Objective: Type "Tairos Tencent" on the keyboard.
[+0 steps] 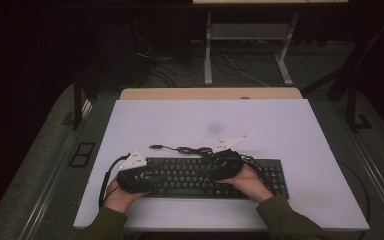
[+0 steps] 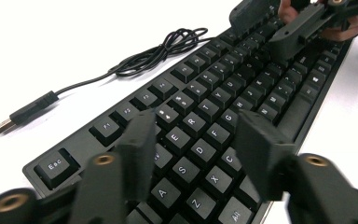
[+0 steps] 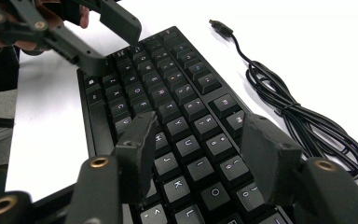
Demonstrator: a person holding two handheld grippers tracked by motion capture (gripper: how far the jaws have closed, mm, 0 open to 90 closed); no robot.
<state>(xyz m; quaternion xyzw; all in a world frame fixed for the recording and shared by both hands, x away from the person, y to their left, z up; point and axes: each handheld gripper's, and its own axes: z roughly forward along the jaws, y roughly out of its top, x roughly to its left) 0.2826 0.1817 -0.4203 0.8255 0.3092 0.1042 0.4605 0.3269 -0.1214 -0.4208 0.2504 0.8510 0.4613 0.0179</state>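
Keyboard [image 1: 215, 176] lies flat at the table's [image 1: 300, 150] near edge, left gripper [image 2: 196, 154] and right gripper [image 3: 198, 154] hovering over its keys, jaws spread and empty, seemingly poised for key presses.
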